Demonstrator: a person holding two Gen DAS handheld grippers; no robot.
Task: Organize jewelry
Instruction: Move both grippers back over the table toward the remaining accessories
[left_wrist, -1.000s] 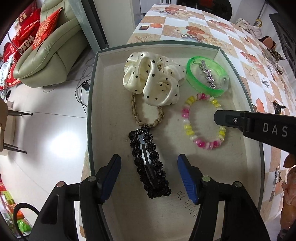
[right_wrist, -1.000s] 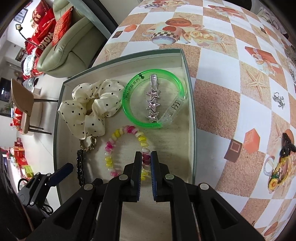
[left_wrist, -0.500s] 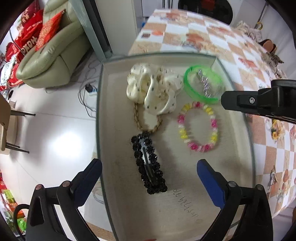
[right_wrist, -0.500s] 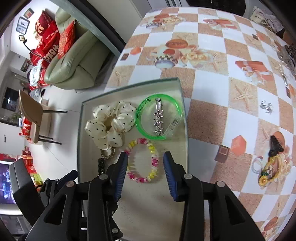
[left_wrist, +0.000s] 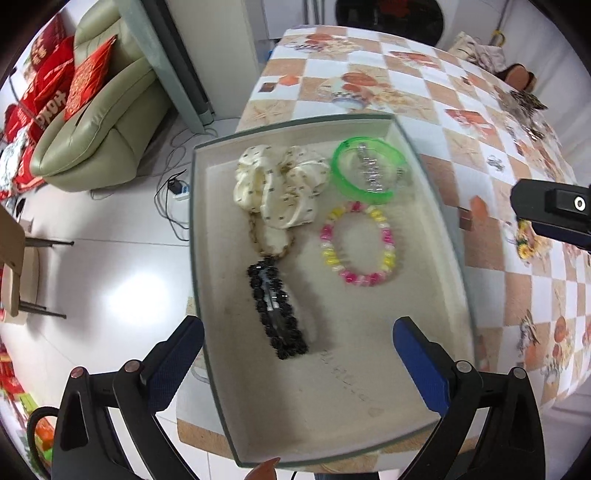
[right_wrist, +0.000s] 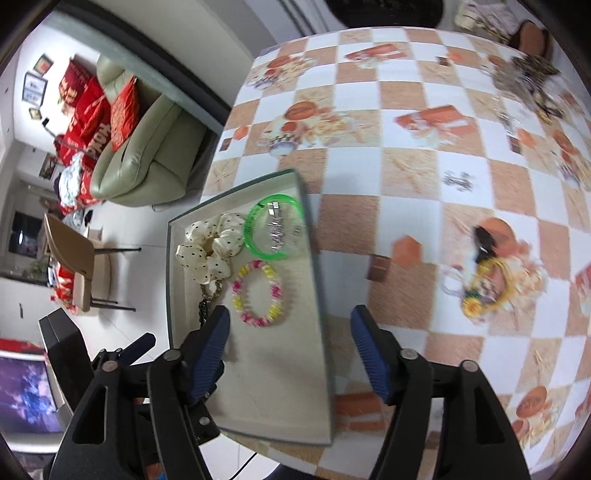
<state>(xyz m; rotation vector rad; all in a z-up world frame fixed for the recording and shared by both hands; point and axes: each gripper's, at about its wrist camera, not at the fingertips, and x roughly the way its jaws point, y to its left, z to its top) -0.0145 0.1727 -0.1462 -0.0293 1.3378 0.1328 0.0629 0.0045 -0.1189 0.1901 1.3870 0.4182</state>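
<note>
Both my tools wide apart, holding nothing: left tool (left_wrist: 297, 354) low centre of frame above tray (left_wrist: 448, 236), right tool (right_wrist: 290, 343) straddling tray's right rim. Tray holds beaded bracelet (left_wrist: 357, 243), green bangle (left_wrist: 369, 170), scrunchie (left_wrist: 280, 188), black clip (left_wrist: 277, 314). Loose jewelry pile (right_wrist: 484, 273) mid-right on surface, tangled and blurred. Risk: my grab lifts several pieces together. Tray overhangs surface edge; a knock could tip it.

Green leather sofa (left_wrist: 99, 125), red cushions (left_wrist: 88, 81), glossy white floor (left_wrist: 110, 280), wooden chair (right_wrist: 77, 269)
</note>
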